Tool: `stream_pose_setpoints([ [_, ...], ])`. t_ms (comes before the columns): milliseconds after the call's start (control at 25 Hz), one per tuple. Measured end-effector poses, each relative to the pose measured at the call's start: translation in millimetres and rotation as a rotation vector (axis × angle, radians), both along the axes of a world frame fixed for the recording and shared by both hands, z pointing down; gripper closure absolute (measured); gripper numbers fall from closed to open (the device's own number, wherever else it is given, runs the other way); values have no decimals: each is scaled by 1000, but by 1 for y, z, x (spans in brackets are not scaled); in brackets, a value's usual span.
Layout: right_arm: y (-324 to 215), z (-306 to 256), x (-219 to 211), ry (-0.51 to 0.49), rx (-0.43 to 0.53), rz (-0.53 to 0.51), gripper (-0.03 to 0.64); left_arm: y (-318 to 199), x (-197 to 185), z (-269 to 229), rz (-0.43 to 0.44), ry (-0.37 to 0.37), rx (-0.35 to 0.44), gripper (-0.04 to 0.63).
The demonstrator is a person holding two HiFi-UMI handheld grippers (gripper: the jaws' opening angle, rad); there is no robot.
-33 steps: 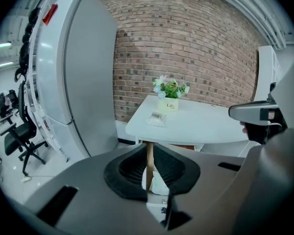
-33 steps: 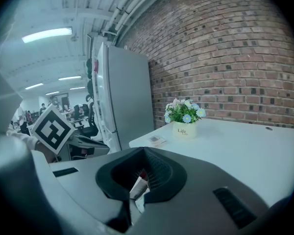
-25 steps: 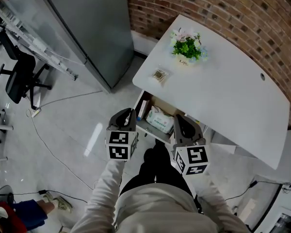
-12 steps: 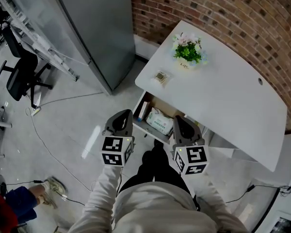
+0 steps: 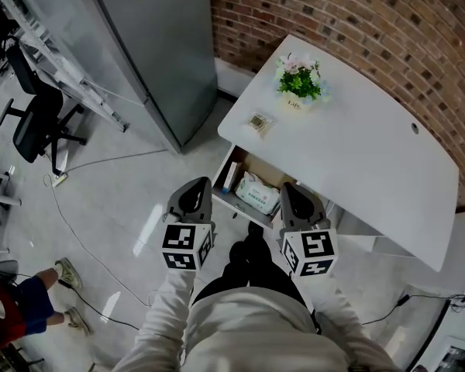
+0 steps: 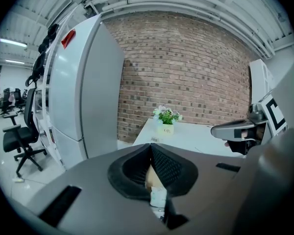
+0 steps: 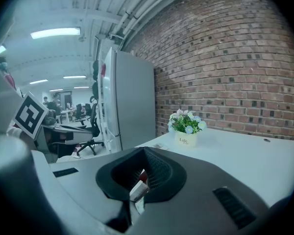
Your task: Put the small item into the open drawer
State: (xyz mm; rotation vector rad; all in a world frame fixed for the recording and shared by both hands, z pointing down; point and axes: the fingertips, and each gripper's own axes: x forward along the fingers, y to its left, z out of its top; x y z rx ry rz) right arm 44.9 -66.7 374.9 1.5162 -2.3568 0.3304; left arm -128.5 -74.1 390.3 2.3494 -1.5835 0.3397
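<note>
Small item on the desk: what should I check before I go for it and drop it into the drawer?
1. Small item lies free near the edge of the desk: ok.
2. Drawer stands open below that edge: ok.
3. Room in the drawer: a tissue pack lies inside, some bare floor shows: ok.
4. Flower pot stands apart from the item: ok.
5. Left gripper ready to grasp: not ok, jaws shut and empty.
6. Right gripper ready to grasp: not ok, jaws shut and empty.
</note>
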Motion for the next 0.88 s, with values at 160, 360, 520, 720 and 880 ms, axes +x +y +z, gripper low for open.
stream_pose_setpoints([
  [160,2,-1,0,-2,6,-6,591,2,3,-5,8,1,17,577],
  [360,7,1,-1,0,8,-4,591,7,1,-8,17,4,20,578],
  [520,10,1,2,6,8,-1,591,10,4,-10,27,9,29,577],
  [720,13,-1,-1,7,14,-8,591,12,3,-11,29,11,34,578],
  [880,14,-2,-3,12,18,-17,591,13,2,-12,26,8,36,578],
])
